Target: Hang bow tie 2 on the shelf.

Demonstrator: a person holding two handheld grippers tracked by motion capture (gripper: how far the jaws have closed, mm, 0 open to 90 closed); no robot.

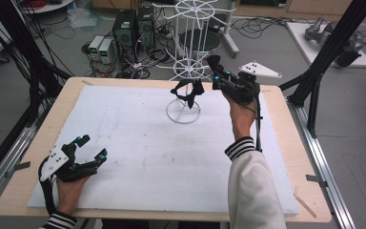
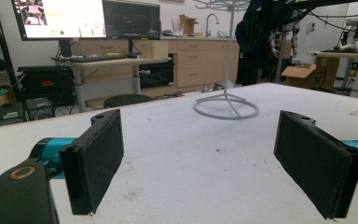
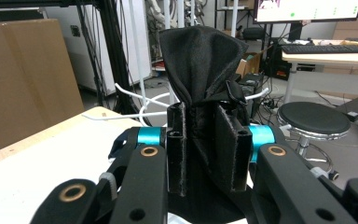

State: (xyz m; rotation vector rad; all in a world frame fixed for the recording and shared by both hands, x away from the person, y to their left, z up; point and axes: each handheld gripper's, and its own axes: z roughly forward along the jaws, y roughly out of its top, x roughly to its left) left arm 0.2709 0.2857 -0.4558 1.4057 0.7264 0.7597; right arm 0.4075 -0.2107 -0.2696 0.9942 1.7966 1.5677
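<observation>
Black cloth (image 3: 200,60) bunched between my right hand-held gripper (image 1: 218,75) may snag the white rack (image 1: 189,67) at twelve o'clock; my left hand-held gripper (image 1: 91,147) rests wide apart, holding nothing.

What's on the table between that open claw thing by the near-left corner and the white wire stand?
Nothing: in the high view, bare white table covering runs from the open left gripper to the white wire stand.
</observation>
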